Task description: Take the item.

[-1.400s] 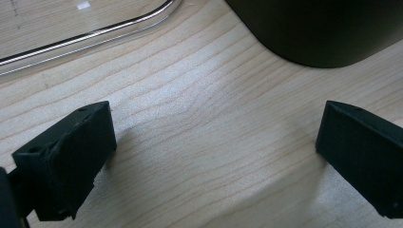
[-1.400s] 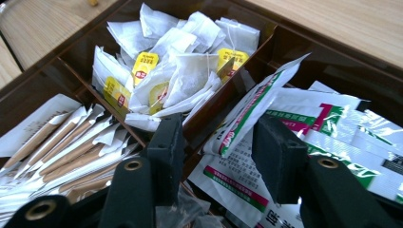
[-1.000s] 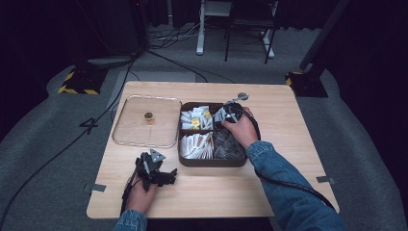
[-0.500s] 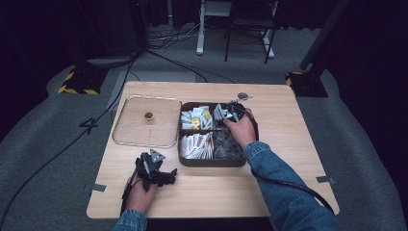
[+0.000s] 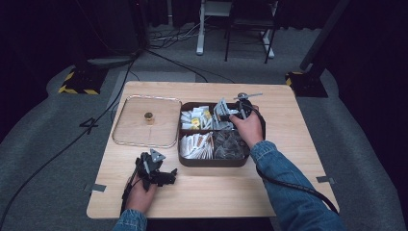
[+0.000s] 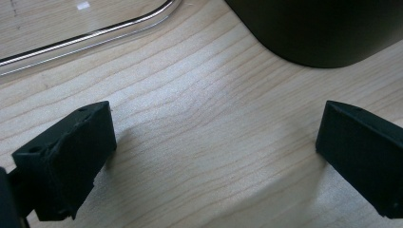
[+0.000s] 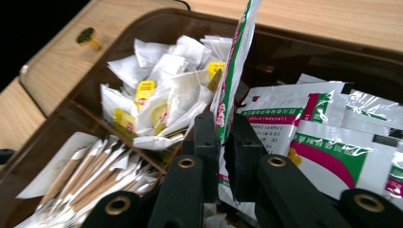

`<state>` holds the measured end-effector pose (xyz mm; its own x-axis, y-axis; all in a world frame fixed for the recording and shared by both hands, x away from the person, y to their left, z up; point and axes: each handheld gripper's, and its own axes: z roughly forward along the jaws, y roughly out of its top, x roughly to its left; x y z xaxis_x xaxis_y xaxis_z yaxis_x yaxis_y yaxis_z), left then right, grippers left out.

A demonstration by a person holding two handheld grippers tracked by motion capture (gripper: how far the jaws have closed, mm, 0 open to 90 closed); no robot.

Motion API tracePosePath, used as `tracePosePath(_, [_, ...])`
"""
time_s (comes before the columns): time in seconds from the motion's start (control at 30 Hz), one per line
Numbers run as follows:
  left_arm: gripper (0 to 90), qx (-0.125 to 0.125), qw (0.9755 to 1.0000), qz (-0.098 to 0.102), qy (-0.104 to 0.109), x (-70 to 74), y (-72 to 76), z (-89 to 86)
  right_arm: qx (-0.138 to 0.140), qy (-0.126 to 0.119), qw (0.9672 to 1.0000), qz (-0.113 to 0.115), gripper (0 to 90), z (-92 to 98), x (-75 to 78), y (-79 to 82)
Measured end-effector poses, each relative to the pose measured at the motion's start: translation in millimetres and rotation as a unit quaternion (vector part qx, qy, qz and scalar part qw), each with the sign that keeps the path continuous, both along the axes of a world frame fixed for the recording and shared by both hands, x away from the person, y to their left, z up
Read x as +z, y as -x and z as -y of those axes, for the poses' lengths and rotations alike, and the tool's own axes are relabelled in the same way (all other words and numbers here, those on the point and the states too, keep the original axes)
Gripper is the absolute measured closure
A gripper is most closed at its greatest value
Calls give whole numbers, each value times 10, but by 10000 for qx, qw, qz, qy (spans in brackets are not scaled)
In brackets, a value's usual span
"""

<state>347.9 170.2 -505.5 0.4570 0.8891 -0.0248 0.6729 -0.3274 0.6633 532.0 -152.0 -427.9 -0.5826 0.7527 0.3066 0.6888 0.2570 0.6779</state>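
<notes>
over the brown tray [image 5: 211, 162], the right claw [image 7: 222, 142] pinches a white-green packet [image 7: 233, 71] upright beside tea bags [image 7: 161, 90]; the left claw [image 6: 214, 156] rests wide open, empty, on the desk [image 5: 288, 125].

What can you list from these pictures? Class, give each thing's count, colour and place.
Table: one, light wood, centre.
Box: one, dark brown, four compartments, table middle.
Lid: one, clear with a brass knob, left of box.
Tea bags: many, white and yellow, one compartment.
Sachets: several, white, green and pink, next compartment.
Left claw: one, black, open over bare table.
Right claw: one, black, shut on a sachet.
</notes>
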Motion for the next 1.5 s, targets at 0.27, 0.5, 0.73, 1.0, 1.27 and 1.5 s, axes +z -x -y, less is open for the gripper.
tracePosePath(0.27, [0, 2, 10000, 0, 12, -1, -4, 2, 116, -238, 9994, 212, 843, 169, 197, 143])
tracePosePath(0.5, [0, 3, 10000, 1, 11, -1, -4, 2, 249, -452, 9981, 342, 843, 347, 372, 299])
tracePosePath(0.73, [0, 3, 10000, 0, 11, -1, -4, 2, 354, -553, 9968, 457, 843, 522, 529, 462])
tracePosePath(1.0, [0, 2, 10000, 0, 13, -1, -4, 3, 397, -600, 9960, 537, 843, 752, 678, 629])
tracePosePath(1.27, [0, 2, 10000, 5, 12, -1, -5, 3, 286, -668, 9963, 469, 842, 1020, 715, 734])
tracePosePath(1.5, [0, 3, 10000, 2, 15, -2, -5, 3, 121, -708, 9964, 455, 842, 1226, 679, 783])
